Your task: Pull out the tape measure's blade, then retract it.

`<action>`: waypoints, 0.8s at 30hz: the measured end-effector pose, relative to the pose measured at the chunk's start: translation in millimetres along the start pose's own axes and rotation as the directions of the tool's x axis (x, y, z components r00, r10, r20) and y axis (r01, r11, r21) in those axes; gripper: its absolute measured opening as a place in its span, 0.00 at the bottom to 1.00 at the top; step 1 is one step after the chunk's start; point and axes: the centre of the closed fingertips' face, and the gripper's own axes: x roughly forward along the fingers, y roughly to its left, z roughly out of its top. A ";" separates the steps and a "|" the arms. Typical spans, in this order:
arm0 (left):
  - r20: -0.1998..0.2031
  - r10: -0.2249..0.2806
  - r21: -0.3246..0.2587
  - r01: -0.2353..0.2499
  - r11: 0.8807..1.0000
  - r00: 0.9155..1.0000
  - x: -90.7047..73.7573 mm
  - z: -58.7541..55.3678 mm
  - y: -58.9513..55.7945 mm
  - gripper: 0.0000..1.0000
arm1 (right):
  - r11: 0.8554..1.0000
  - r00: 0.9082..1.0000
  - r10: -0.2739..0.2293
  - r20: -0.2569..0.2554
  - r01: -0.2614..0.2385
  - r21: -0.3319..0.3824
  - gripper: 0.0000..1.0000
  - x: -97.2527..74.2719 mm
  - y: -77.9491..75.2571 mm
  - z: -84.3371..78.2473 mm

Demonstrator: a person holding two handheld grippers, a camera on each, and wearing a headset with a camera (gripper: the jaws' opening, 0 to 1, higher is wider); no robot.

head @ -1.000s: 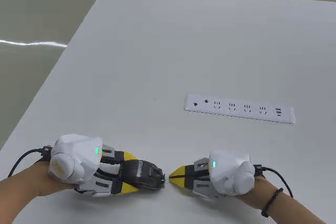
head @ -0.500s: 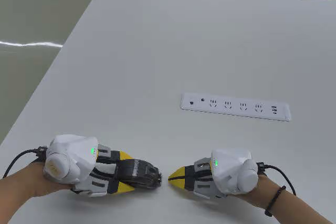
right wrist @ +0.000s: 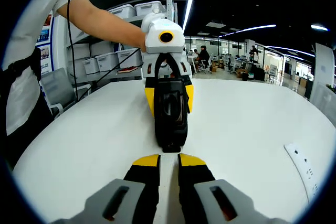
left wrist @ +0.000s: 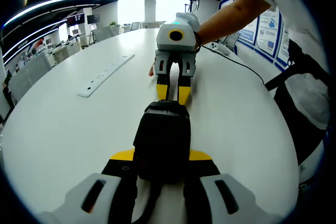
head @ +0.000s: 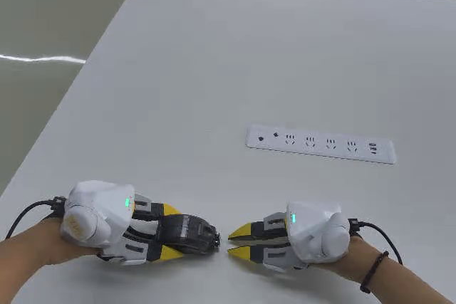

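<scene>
Workbench: a white table (head: 214, 69) carried both grippers near its front edge, their tips turned toward each other.
Left gripper (head: 174, 233): it lay low on the table at the person's left, its yellow-tipped jaws closed against the two sides of the tape measure (head: 189, 233).
Tape measure: a black case, held lengthwise between the left jaws, with its front end sticking out past their tips toward the other gripper. In the left gripper view the case (left wrist: 163, 140) ran straight up the middle between the jaws.
Right gripper (head: 231, 243): it rested on the table at the person's right, its jaws parted only a narrow slit and holding nothing.
Gap between the two: in the right gripper view the case's front end (right wrist: 170, 145) stood just ahead of the right jaws' tips, close but apart.
Blade: whether any of it showed at the case's mouth could not be made out.
Power strip (head: 320, 145): a white strip lay flat farther back on the table, well apart from both grippers.
Hands: a bare hand gripped each white gripper body, with a dark cable trailing from each.
</scene>
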 end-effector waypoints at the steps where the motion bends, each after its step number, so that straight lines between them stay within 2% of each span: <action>1: -0.001 0.000 0.000 0.000 1.000 1.000 0.2 -0.3 0.0 0.30 | 1.000 1.000 -0.001 0.001 0.001 0.000 0.13 0.3 -0.2 0.2; 3: -0.003 -0.001 -0.001 0.001 1.000 1.000 0.6 -0.9 -0.1 0.30 | 1.000 1.000 -0.001 0.012 0.001 0.004 0.19 2.1 -0.3 3.4; 7: -0.006 -0.004 -0.004 0.004 1.000 1.000 1.8 -2.0 -0.3 0.30 | 1.000 1.000 0.002 0.023 -0.002 -0.010 0.21 8.0 -0.6 8.6; 14: -0.019 -0.011 -0.006 0.011 1.000 1.000 4.7 -8.8 0.0 0.30 | 1.000 0.999 0.007 0.032 -0.007 -0.025 0.20 16.9 -2.9 11.2; 15: -0.020 -0.013 -0.007 0.013 1.000 1.000 4.9 -9.6 0.0 0.30 | 1.000 0.999 0.003 0.036 -0.002 -0.027 0.17 16.0 -6.2 11.0; 24: -0.023 -0.022 -0.010 0.022 1.000 0.999 7.3 -13.7 0.3 0.30 | 0.999 0.999 0.019 0.033 -0.018 -0.033 0.18 18.2 -6.9 8.7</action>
